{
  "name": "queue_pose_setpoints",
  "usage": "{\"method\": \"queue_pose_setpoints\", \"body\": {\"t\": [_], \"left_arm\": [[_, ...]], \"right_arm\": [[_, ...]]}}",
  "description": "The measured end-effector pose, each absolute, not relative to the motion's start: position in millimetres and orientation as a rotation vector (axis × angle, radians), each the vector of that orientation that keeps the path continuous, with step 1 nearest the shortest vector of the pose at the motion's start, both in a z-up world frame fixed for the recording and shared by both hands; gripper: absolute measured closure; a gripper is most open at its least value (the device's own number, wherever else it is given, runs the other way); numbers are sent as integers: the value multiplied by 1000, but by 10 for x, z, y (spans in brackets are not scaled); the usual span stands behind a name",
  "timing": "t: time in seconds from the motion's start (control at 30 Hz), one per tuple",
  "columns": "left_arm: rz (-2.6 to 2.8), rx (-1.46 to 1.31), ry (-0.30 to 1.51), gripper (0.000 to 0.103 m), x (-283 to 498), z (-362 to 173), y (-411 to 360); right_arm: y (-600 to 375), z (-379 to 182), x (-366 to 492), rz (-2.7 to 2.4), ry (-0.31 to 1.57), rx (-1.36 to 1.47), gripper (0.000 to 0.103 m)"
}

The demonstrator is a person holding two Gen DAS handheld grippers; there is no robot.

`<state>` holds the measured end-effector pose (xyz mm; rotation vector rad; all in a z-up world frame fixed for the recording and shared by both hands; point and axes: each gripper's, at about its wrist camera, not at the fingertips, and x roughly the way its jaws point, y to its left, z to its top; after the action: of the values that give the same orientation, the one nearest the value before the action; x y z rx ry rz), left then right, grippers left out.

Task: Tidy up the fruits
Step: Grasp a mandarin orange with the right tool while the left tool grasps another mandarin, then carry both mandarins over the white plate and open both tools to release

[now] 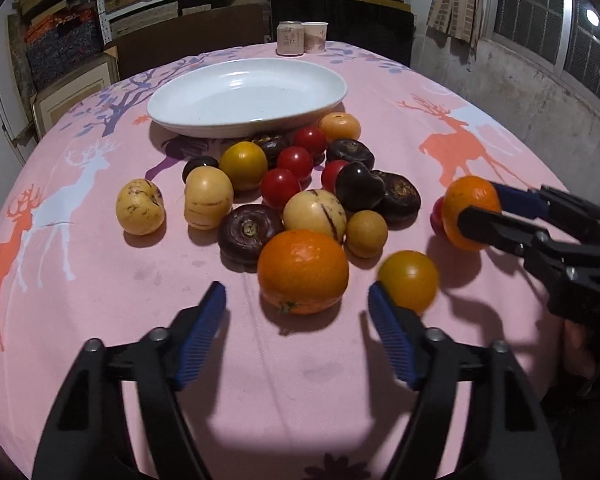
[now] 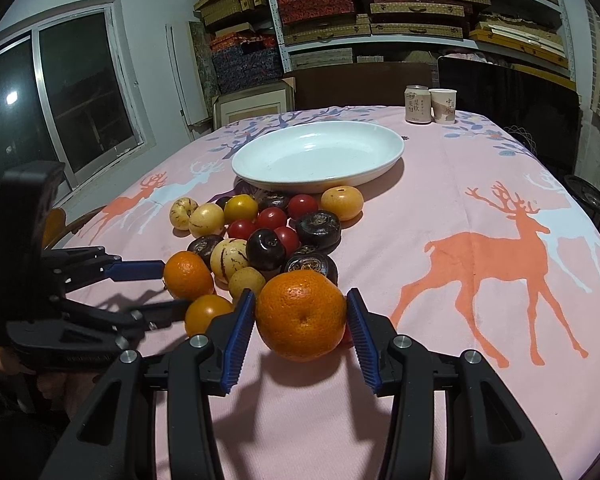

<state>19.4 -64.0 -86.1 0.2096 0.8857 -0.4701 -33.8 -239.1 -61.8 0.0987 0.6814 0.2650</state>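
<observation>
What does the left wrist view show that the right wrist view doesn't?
Left wrist only: a red fruit tucked behind the gripped orange, showing fully here but barely elsewhere. Right wrist only: the sliding window. Both: the plate, still without fruit; the pile; the can; and the cup.

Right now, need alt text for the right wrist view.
The right gripper is clamped on an orange just above a pink deer-print cloth. Behind it lies a pile of mixed fruit, then an empty white plate. At left, the left gripper is open around a second orange.
</observation>
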Motion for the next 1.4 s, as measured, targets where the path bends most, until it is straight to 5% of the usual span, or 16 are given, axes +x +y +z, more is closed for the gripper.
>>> {"method": "queue_pose_setpoints", "body": {"t": [0.07,0.13,0.8,1.1,1.4], "left_arm": [[-475,182,901,31,266,-887,-649],[-485,177,911,57,299,-909,-663],[-482,98,766,58,424,-341,-332],[-446,98,778,58,1338,-75,-409],[-403,96,947,58,2728,-491,-739]], "right_arm": [[-2386,-620,-334,266,683,96,55],[-2384,-620,-335,266,683,95,55],[-2592,-284,28,307,683,192,56],[-2605,190,807,274,637,106,56],[-2386,-141,2289,207,782,90,56]]}}
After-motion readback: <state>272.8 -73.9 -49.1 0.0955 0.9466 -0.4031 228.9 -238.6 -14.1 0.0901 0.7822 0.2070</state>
